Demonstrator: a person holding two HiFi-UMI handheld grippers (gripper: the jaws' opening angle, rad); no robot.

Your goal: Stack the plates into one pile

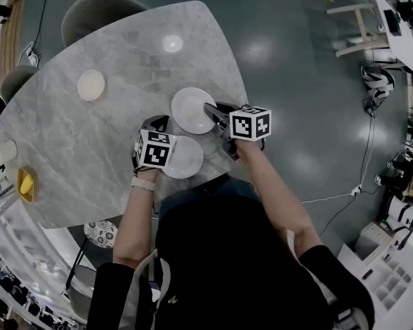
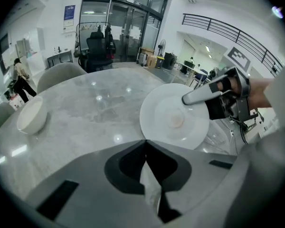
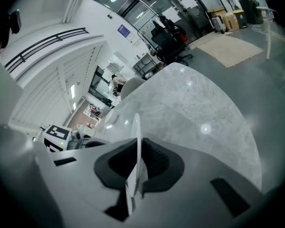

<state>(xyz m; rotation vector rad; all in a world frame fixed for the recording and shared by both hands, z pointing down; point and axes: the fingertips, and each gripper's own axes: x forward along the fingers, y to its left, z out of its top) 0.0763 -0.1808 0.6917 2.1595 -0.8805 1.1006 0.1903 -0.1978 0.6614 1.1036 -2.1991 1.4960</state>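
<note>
Open office hall, glass doors [image 2: 118, 32], mezzanine railing [image 2: 218, 25], office chairs [image 2: 97, 44], marble table [image 1: 124, 53]

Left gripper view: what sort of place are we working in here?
Probably a large open office or lab atrium, not a home: glass entrance doors, a railed upper gallery, and a glossy floor around the marble table.

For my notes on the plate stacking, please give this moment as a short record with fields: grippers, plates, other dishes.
left gripper: fingers shut on rim of near plate
right gripper: fingers shut on rim of far plate
plates: next to each other, not yet stacked
bowl: alone, further left on table
</note>
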